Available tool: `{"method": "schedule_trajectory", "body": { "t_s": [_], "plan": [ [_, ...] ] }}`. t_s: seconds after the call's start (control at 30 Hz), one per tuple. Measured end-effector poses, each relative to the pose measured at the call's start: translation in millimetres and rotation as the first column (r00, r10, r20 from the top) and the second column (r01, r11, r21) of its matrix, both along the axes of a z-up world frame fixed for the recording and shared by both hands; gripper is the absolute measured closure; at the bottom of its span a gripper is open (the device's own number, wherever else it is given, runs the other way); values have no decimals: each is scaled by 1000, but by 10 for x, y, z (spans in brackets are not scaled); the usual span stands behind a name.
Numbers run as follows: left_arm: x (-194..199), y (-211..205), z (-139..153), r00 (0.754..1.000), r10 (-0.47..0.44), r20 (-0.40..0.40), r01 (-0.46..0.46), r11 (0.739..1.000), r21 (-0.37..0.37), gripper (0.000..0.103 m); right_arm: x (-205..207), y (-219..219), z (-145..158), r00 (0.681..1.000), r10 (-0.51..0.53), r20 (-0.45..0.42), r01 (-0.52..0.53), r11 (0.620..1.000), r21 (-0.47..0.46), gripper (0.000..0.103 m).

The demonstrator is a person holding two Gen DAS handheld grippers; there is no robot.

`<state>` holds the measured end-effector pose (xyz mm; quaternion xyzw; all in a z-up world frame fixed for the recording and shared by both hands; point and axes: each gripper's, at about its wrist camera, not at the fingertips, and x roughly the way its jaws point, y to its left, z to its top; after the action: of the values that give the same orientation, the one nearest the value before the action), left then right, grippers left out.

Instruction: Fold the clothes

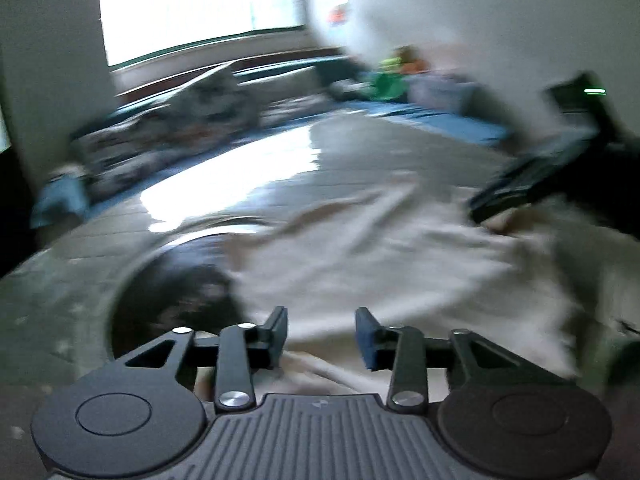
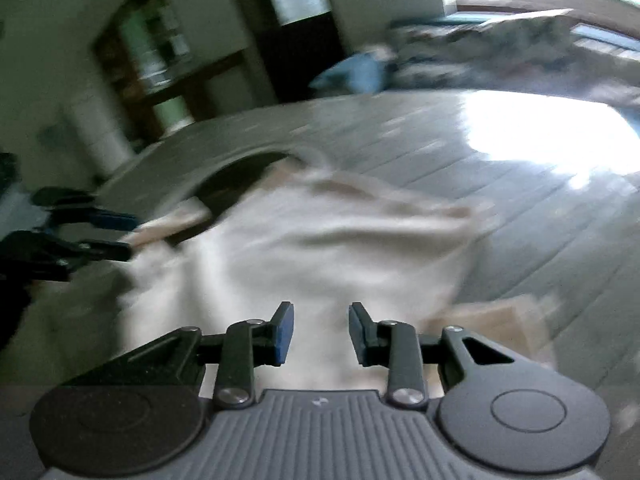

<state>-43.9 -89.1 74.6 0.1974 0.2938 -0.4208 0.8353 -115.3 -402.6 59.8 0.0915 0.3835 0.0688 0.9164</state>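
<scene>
Both my grippers hung part-open and empty over the cream garment (image 1: 384,256): left gripper (image 1: 321,338) near its end by the floor's round dark opening (image 1: 172,292), right gripper (image 2: 321,334) farther along. Its length ran between them.

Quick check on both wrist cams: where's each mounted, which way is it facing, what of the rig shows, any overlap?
Left wrist: on the left gripper, angled down over the crumpled cream cloth garment toward the bright window; jaws apart, right gripper at right.
Right wrist: on the right gripper, angled down at the same garment; jaws apart, left gripper at left.
Shared: the garment, the grey planked surface with its round dark hole, each other's gripper.
</scene>
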Motion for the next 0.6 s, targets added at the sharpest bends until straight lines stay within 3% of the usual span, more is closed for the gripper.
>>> {"method": "schedule_trajectory", "body": {
  "t_s": [0.1,0.23,0.33,0.47,0.53,0.57,0.6],
  "plan": [
    [386,-276,-138,994,101,-32,-100,995,29,57,223,-194,-68,994,-106,6,106,993,-56,67],
    [817,-546,-330,979,202,-40,-201,979,42,53,453,-384,-213,977,-211,-18,210,976,-58,66],
    [1053,-670,-420,964,263,-42,-262,964,35,44,547,-423,-302,976,-214,-34,212,975,-60,66],
    [1268,-710,-461,949,307,-73,-306,952,18,44,616,-428,-339,979,-201,-39,199,979,-52,66],
    [1339,-718,-479,945,311,-97,-312,950,10,47,654,-441,-337,979,-199,-42,197,979,-50,67],
    [1351,-724,-495,947,305,-104,-306,952,9,62,669,-442,-331,979,-198,-44,196,979,-54,69],
    [1354,-733,-513,949,296,-110,-296,955,10,71,679,-441,-320,980,-195,-45,193,980,-56,79]
  ]
}}
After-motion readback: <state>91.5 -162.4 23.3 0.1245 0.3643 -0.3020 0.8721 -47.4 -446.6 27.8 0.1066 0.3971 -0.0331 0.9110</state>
